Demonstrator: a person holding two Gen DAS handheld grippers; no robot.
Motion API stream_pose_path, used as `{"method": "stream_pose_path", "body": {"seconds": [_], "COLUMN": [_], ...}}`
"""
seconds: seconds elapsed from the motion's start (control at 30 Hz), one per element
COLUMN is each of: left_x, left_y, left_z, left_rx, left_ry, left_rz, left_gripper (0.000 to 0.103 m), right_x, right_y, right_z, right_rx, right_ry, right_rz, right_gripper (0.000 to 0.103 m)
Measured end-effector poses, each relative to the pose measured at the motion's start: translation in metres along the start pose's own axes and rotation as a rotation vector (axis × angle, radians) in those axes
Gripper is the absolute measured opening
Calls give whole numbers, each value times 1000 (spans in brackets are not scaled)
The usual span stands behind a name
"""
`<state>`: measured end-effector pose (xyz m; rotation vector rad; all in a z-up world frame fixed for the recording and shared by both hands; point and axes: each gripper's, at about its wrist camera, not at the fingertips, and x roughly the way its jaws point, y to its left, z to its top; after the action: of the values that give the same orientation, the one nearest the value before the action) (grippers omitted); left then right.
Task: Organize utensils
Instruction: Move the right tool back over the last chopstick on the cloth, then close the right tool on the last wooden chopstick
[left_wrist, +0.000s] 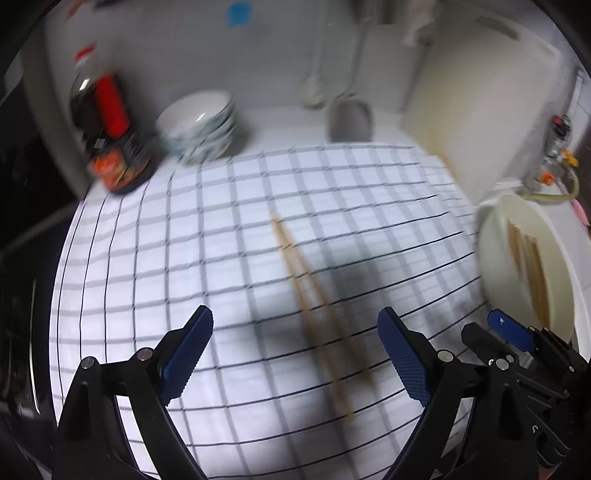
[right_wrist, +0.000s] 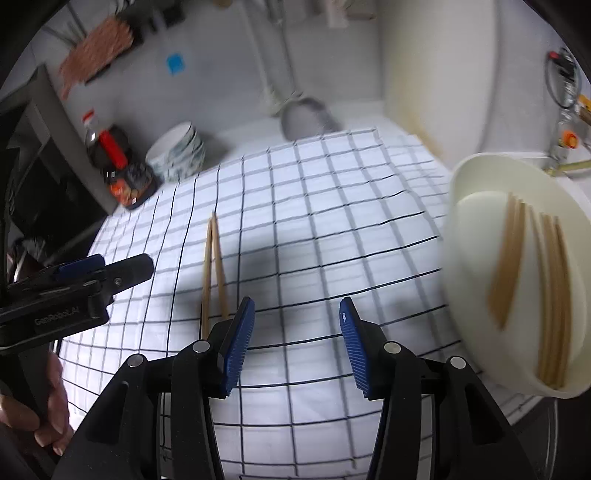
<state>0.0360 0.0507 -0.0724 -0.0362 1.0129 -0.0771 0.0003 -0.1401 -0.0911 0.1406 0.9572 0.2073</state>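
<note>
Left wrist: the left gripper (left_wrist: 295, 354) gapes empty above two loose wooden chopsticks (left_wrist: 314, 306) on the checked cloth (left_wrist: 184, 229); right wrist: the right gripper (right_wrist: 297, 343), parted and empty, has the cream tub (right_wrist: 480, 177) of collected sticks at its right.

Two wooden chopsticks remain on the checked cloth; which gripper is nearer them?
Left. The left gripper hangs open right over the chopsticks; the right gripper is beside them, toward the cream bowl.

A white cloth (right_wrist: 314, 221) with a dark grid pattern fills the frame's middle. Tan chopsticks (right_wrist: 214, 269) lie centre-left; a cream tub (right_wrist: 480, 280) sits right; a red-capped dark bottle (right_wrist: 118, 166) stands upper left.
</note>
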Motion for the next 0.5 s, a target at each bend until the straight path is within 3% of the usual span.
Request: {"method": "stream_pose_path", "body": {"seconds": [0.17, 0.5], "left_x": [21, 35], "left_y": [34, 62], "left_z": [-19, -32], "left_rx": [-56, -110], "left_ry": [56, 36], "left_rz": [32, 64], "left_gripper": [89, 89], "right_x": [32, 78], "right_y": [21, 55], "right_z": [-5, 2], "right_rx": [-38, -163], "right_ry": [37, 51], "right_rz": [14, 0], "right_gripper": [46, 46]}}
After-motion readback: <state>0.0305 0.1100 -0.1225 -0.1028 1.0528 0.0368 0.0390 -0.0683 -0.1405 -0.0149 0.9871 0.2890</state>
